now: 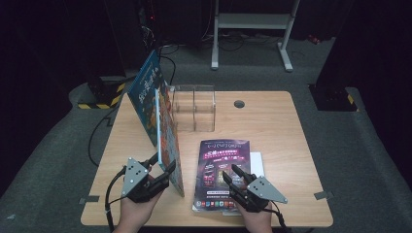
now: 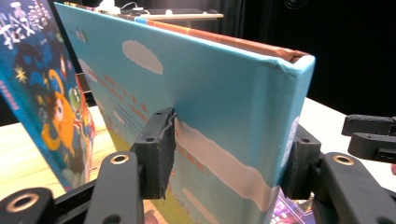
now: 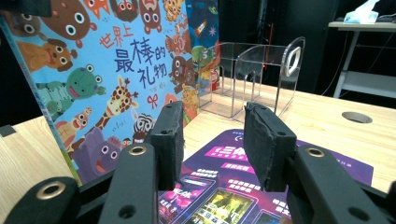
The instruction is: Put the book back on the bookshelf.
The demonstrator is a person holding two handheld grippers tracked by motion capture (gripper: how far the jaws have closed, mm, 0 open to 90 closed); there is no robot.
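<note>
On the left half of the desk (image 1: 272, 121) an upright picture book (image 1: 168, 136) is stood on its lower edge, with the left gripper (image 1: 163, 165) set around its near end. In the left gripper view the fingers (image 2: 156, 154) are seen on either side of the blue cover (image 2: 196, 107) — one pad lies against the cover, the other sits at the spine edge, so the book is grasped between them. Behind it a second book (image 1: 143, 92) with a dark blue cover is leaned, tilted away to the left. Just beside both, toward the middle of the desk, a clear acrylic holder (image 1: 194, 108) with open compartments is placed. Near the front edge a purple brochure (image 1: 222, 172) is laid flat on top of white paper (image 1: 257, 162). The right gripper (image 1: 235, 177) is held over the brochure's lower part; in the right gripper view its fingers (image 3: 170, 140) are parted with nothing between them — released, above the purple print (image 3: 224, 186). Whether they touch the brochure cannot be told.
</note>
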